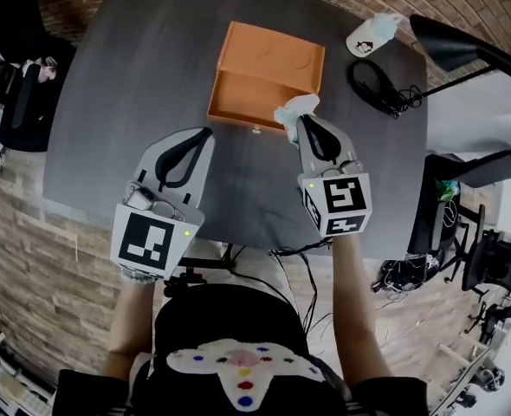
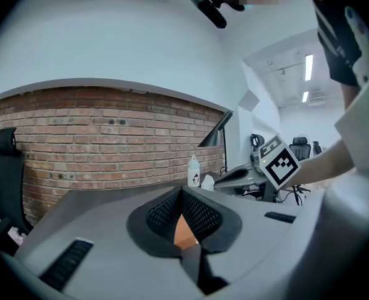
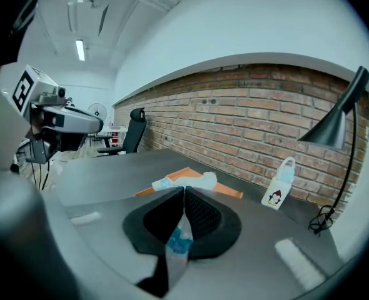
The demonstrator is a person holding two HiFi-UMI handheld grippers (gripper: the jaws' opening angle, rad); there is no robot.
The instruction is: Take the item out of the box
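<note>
Right gripper clamping down on pale blue-white packet, holding it by near corner of open orange box, which is sitting on dark table. Left gripper hovering alongside, jaws pressing together, gripping nothing.

This is an office. Ahead of the right gripper, a dark grey table runs up to a brick wall, with a black desk lamp off to its right. A swivel chair stands far to its left, under ceiling strip lights.
</note>
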